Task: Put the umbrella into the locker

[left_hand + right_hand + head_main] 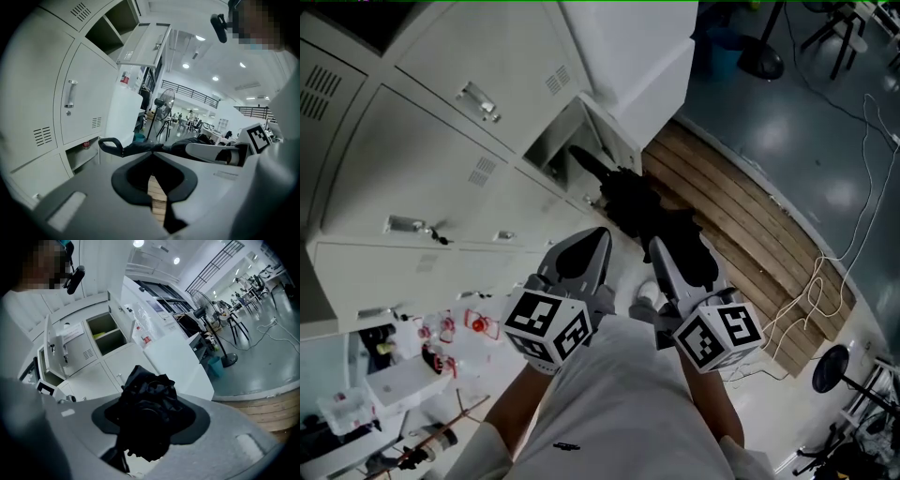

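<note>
Farthest left, the lockers [412,178] show one open compartment [551,141], its inside too dark to read. Just right of it, the black umbrella [639,202] pokes its handle [581,157] at that opening; whether it has crossed the rim cannot be told. The left tool [594,240] sits with its jaws drawn together, empty. The right tool [680,251] pinches the umbrella's bunched cloth, which hides its pads. Held by loose fabric alone, the umbrella may sag or slip, and the hooked handle could snag the rim.
</note>
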Tool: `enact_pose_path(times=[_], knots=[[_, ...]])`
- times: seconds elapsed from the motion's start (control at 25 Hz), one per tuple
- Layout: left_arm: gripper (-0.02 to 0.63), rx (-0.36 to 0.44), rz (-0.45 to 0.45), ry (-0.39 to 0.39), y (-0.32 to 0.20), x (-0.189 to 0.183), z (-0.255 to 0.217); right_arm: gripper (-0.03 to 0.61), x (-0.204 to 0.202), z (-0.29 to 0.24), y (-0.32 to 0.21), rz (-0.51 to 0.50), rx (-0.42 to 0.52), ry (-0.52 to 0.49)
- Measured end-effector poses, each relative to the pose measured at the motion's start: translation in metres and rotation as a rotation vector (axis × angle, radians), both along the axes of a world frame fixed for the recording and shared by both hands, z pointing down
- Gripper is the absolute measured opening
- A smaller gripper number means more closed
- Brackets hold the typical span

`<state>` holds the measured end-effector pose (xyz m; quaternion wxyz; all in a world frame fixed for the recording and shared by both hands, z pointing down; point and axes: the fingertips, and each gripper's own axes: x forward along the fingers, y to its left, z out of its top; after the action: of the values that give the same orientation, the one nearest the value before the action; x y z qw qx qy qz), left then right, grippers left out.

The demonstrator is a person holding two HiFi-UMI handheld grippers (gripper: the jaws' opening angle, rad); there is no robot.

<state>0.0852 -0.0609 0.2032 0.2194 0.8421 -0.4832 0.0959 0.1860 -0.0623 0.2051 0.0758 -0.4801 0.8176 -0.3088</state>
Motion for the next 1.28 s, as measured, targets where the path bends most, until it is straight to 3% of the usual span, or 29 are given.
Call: enact_pose_path(times=[0.12,0.64,1.28], knots=[[0.018,-0.012,-0.016,0.002,-0.006,-0.003,0.004,0.241,-0.006,0.003,-0.004,-0.023,-0.002,0.032],[0.018,-0.060,-0.020,-0.029,-0.044,-0.037,0.033,0.241,-0.041,0.035,-0.045,-0.027,-0.046,0.005],[0.018,-0.138,-0.013,-0.024,-0.098,-0.092,0.111,0.241,-0.102,0.111,-0.112,-0.032,-0.123,-0.021]])
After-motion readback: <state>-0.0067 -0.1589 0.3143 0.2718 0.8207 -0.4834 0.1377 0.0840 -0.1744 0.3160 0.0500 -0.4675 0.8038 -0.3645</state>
